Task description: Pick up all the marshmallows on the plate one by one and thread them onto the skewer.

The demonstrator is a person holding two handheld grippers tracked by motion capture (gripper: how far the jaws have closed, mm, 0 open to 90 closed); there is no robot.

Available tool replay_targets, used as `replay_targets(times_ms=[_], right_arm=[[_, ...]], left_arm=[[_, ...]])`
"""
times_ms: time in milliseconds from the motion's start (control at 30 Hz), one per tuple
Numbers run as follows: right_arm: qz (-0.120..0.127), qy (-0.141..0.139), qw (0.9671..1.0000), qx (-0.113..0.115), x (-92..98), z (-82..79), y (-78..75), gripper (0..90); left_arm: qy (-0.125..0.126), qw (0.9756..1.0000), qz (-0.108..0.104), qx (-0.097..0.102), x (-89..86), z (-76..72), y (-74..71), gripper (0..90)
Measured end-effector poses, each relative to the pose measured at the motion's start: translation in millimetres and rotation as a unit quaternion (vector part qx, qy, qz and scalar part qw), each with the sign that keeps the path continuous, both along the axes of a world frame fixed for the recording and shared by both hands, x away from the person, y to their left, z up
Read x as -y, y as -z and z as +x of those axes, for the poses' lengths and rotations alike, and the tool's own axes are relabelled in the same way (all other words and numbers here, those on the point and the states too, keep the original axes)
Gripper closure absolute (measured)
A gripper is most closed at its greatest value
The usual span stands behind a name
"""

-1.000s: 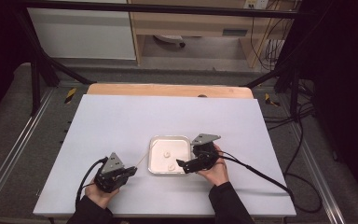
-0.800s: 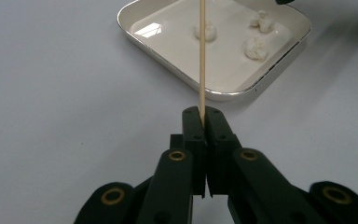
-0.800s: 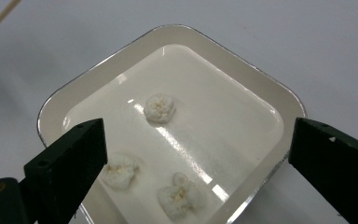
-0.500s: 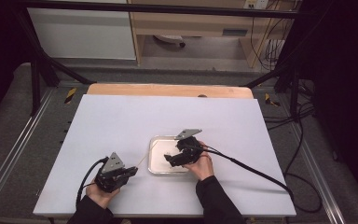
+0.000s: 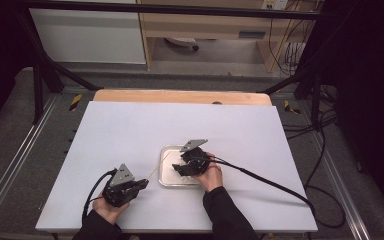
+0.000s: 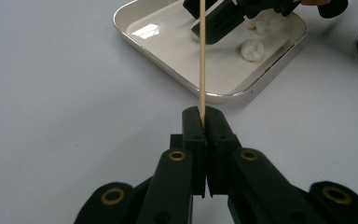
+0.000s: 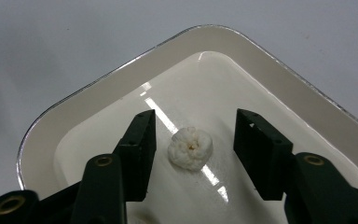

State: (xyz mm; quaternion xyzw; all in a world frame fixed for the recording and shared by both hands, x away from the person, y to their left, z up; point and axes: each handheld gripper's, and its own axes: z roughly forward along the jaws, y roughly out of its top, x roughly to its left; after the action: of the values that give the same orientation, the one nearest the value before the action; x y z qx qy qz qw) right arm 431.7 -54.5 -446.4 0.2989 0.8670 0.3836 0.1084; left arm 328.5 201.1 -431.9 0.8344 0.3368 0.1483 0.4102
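This looks like a lab or test room, not a home. A big white table [image 5: 180, 135] stands in the middle of the high view, inside a black metal frame [image 5: 40, 75] with bars along the top and down both sides. Black cables [image 5: 325, 165] lie on the grey floor [image 5: 10, 145] at the right. At the top of the picture are a white cabinet [image 5: 90, 35] and a wooden shelf [image 5: 210, 25]. The sides are dark.

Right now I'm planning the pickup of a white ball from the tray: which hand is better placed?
Right. The right gripper has its closing jaws either side of a white ball in the tray, not yet touching. The left gripper is shut on the skewer, outside the tray.
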Motion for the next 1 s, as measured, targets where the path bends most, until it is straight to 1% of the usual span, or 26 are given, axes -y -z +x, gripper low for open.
replay_targets(times_ms=[33, 133, 167, 233, 300, 400, 433, 567, 667, 800, 833, 900, 1000], right_arm=[[0.000, -0.001, 1.0000, -0.001, 0.0, 0.0, 0.3, 53.8], [-0.006, -0.005, 1.0000, -0.003, -0.3, -0.2, 2.0, 57.7], [-0.007, -0.005, 1.0000, 0.000, -0.3, -1.0, 2.2, 58.6], [-0.007, -0.005, 1.0000, 0.003, -0.6, -1.6, 2.4, 63.0], [-0.005, -0.005, 1.0000, 0.000, -0.5, -1.9, 2.2, 65.9], [-0.002, -0.002, 1.0000, -0.004, -0.1, -1.7, 2.0, 68.0], [0.000, 0.001, 1.0000, -0.009, 0.1, -1.6, 1.5, 68.5], [0.014, 0.003, 0.9997, -0.022, 3.4, -1.6, -5.4, 69.2], [0.038, -0.002, 0.9985, -0.040, 9.4, -2.5, -15.1, 69.1], [0.081, -0.001, 0.9955, -0.048, 22.3, -6.6, -26.7, 69.2], [0.085, -0.001, 0.9951, -0.049, 24.9, -7.6, -28.5, 69.2], [0.103, -0.002, 0.9933, -0.053, 32.0, -10.2, -32.9, 69.3], [0.132, -0.003, 0.9894, -0.060, 43.0, -14.7, -39.3, 69.3]], left_arm=[[0.000, 1.0000, 0.001, -0.001, 0.2, 0.0, 0.0, 88.3], [0.002, 1.0000, 0.000, 0.000, 1.0, -0.5, 0.0, 88.3], [0.002, 1.0000, 0.000, 0.000, 1.2, -0.6, -0.1, 88.3], [0.002, 1.0000, 0.000, 0.001, 1.6, -0.8, -0.1, 88.3], [0.003, 1.0000, 0.000, 0.000, 1.9, -1.0, -0.1, 88.3], [0.005, 1.0000, 0.000, 0.001, 2.4, -1.4, -0.2, 88.3], [0.004, 1.0000, -0.001, 0.001, 2.5, -1.7, -0.3, 88.3], [0.004, 1.0000, -0.003, 0.004, 2.4, -2.4, -0.8, 88.3], [0.003, 1.0000, -0.006, 0.005, 2.3, -3.1, -1.4, 88.3], [0.004, 0.9999, -0.008, 0.006, 2.8, -3.8, -1.8, 88.3], [0.005, 0.9999, -0.010, 0.006, 3.1, -3.9, -1.8, 88.3], [0.008, 0.9999, -0.011, 0.006, 4.2, -4.5, -1.9, 88.3], [0.011, 0.9998, -0.013, 0.008, 6.3, -5.8, -2.1, 88.3]])
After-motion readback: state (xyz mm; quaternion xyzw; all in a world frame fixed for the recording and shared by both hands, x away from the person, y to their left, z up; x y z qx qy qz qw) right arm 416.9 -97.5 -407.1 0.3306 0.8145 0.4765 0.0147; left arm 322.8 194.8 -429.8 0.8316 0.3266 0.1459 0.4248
